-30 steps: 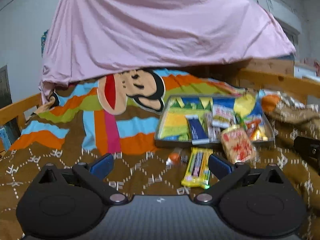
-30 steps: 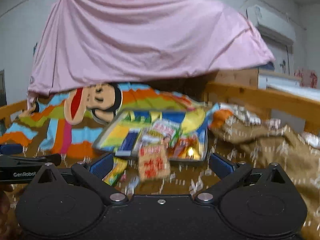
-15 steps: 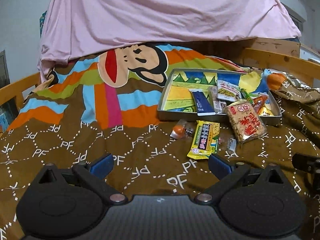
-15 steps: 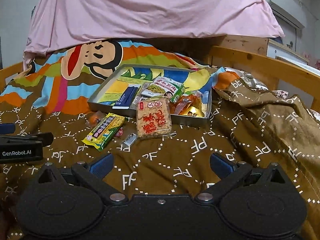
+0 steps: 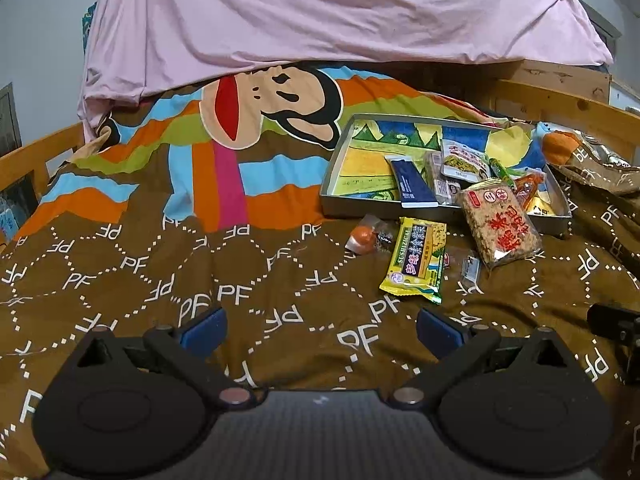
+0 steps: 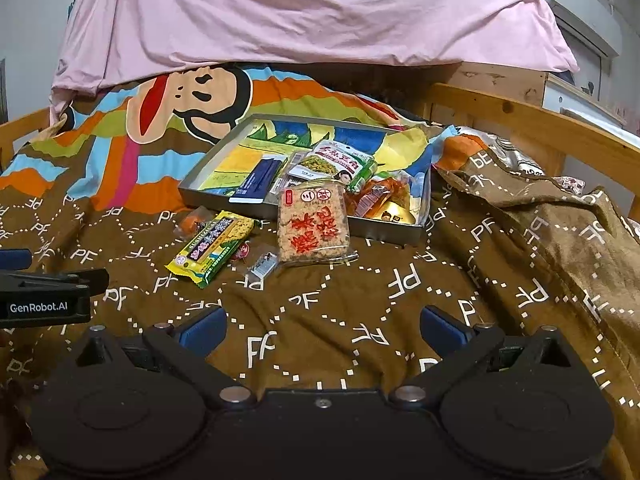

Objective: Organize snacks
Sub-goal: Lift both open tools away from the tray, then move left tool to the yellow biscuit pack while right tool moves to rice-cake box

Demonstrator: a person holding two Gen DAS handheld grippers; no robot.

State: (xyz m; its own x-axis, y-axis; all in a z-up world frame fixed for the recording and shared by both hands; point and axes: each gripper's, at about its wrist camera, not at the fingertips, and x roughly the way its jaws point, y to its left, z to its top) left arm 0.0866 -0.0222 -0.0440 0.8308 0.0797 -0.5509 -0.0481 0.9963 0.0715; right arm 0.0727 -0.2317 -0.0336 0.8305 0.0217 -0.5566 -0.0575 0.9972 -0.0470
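A grey tray with a colourful bottom lies on the bed and holds several snack packs. A clear pack with red print leans on the tray's front rim. On the blanket in front lie a yellow bar, an orange sweet and a small silver wrapper. My left gripper and my right gripper are open and empty, well short of the snacks.
A brown patterned blanket covers the bed, bunched up at the right. A pink sheet hangs behind. A wooden bed rail runs at the right. The left gripper's body shows at the right wrist view's left edge.
Both cameras have tilted down and moved nearer the bed, so the snacks and tray sit lower and larger in view. Both grippers stay open.
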